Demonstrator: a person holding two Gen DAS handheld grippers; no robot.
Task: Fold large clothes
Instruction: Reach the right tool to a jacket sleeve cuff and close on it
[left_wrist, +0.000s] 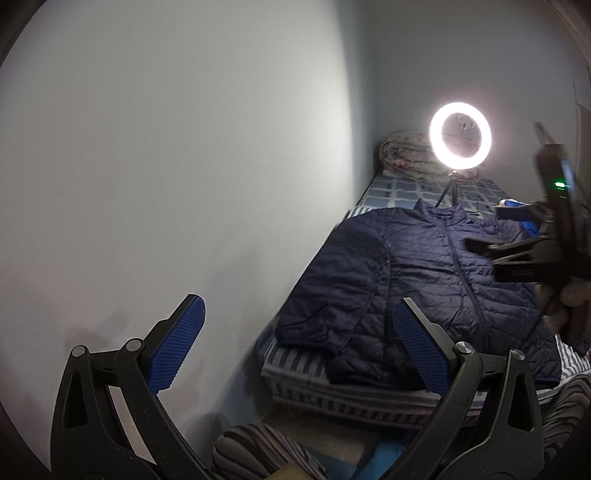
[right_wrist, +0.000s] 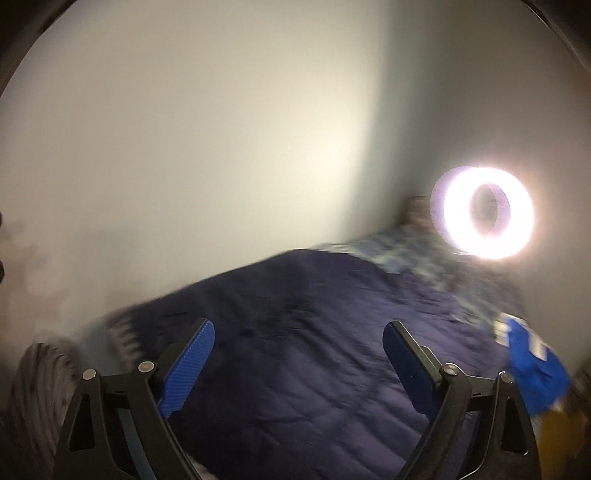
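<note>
Navy jacket (left_wrist: 424, 280) lies flat, zipped, across the bed (left_wrist: 332, 398), by wall-side edge. Left tool (left_wrist: 299, 343) & right tool (right_wrist: 299, 354) both wide open, empty. Pinch sleeve fabric only, w/o sheet.

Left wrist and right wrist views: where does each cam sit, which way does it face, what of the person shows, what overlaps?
Left wrist: on the left tongs, open, facing along the bed at the navy quilted puffer jacket; right tongs and striped-trousered knee visible.
Right wrist: on the right tongs, open, over the same jacket, motion-blurred; striped knee at left.
Shared: jacket, glowing white ring light, grey wall.
</note>
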